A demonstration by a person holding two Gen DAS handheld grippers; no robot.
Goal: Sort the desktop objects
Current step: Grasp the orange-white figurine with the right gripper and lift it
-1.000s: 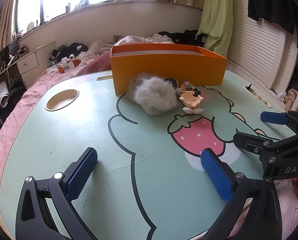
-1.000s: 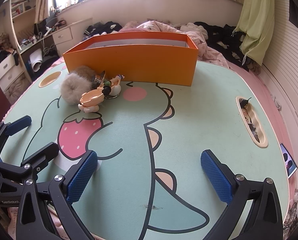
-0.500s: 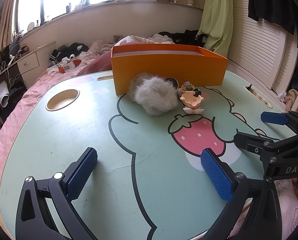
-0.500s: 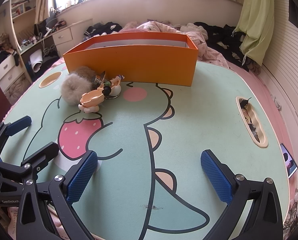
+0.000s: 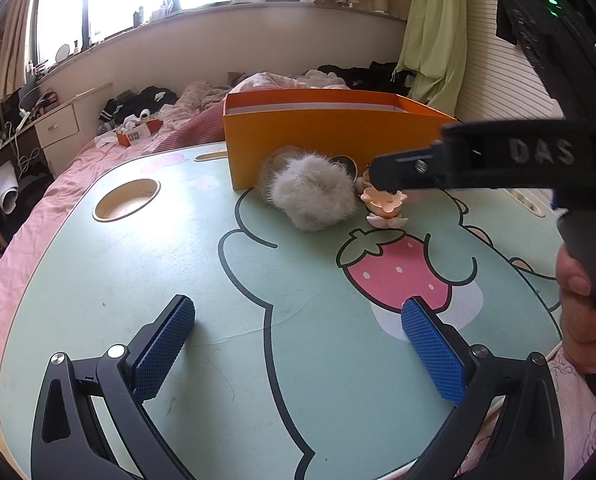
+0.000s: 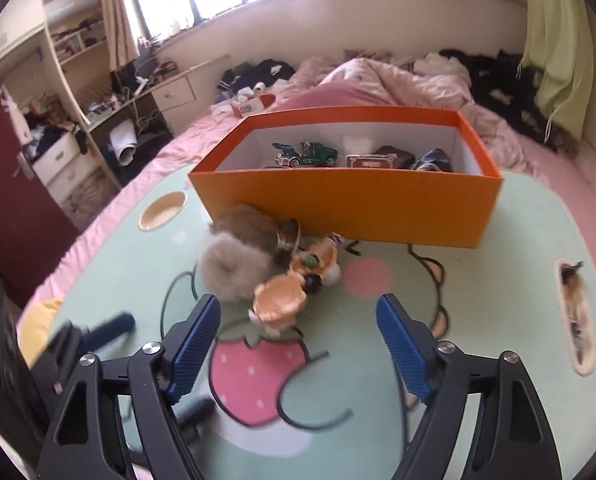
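An orange box [image 6: 350,204] stands at the back of the cartoon-print table [image 6: 498,280], with a green toy car [image 6: 304,154] and other items inside. In front of it lie a grey fluffy pompom [image 6: 234,272] and a peach flower-shaped toy [image 6: 280,302]. My right gripper [image 6: 298,316] hovers just short of the peach toy with its jaws closing; the pads touch nothing. In the left wrist view its black frame [image 5: 498,156] reaches over the peach toy [image 5: 384,204] beside the pompom [image 5: 314,194]. My left gripper [image 5: 298,320] rests open and empty near the front edge.
A round cup recess [image 5: 126,198] sits at the table's left, and a long slot [image 6: 574,312] holding small bits at its right. A hand [image 5: 582,308] grips the right tool's handle. A pink bed surrounds the table, with a cluttered desk [image 6: 98,120] to the left.
My right gripper has swung forward and up towards the toys by the box, and its jaws have narrowed. The left gripper has stayed put.
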